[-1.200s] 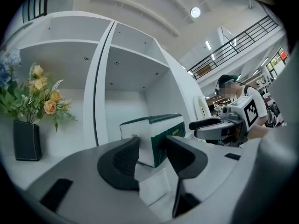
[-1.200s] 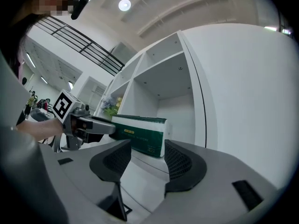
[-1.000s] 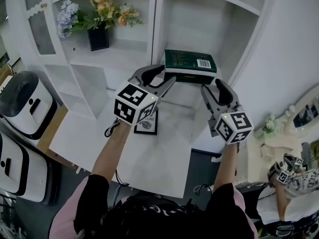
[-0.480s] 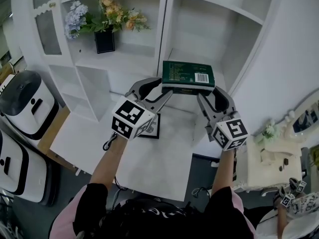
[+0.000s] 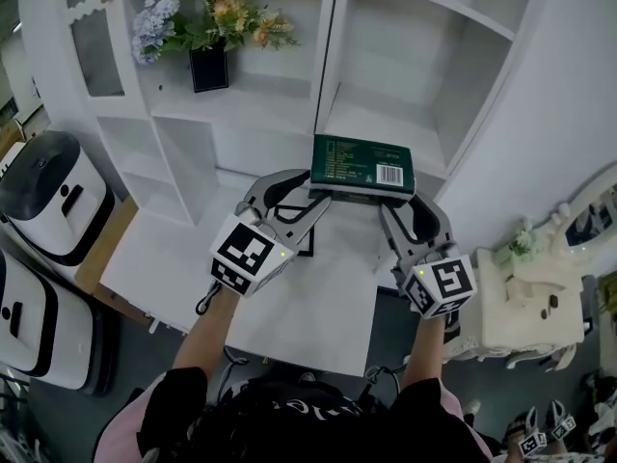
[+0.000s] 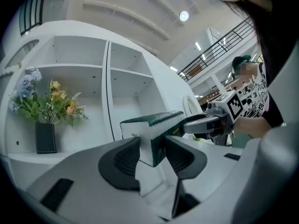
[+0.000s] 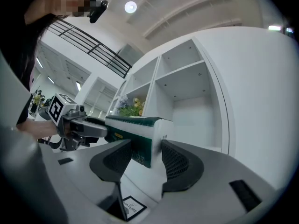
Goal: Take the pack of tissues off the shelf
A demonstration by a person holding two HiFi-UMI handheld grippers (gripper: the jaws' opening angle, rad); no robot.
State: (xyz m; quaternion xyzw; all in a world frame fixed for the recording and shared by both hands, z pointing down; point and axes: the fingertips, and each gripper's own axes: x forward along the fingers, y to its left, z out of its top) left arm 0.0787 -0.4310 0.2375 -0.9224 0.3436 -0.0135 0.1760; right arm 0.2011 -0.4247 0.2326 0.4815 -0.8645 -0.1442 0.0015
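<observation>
The pack of tissues (image 5: 362, 165) is a dark green box with a white barcode label. It hangs in the air in front of the right shelf compartment (image 5: 390, 114), held at both short ends. My left gripper (image 5: 294, 199) is shut on its left end, and in the left gripper view the pads press on the corner of the tissue pack (image 6: 156, 125). My right gripper (image 5: 410, 215) is shut on its right end, with the tissue pack (image 7: 135, 132) pinched between the ribbed pads (image 7: 175, 162).
A black vase of flowers (image 5: 207, 61) stands in the left shelf compartment. The white tabletop (image 5: 318, 302) lies below my grippers, with a small framed card (image 7: 131, 204) on it. White round-topped appliances (image 5: 48, 196) stand on the floor at the left. A white wall is at the right.
The tissue pack has come off the shelf board and toward me, carried between both grippers. Both grippers drew back and slightly down with it.
</observation>
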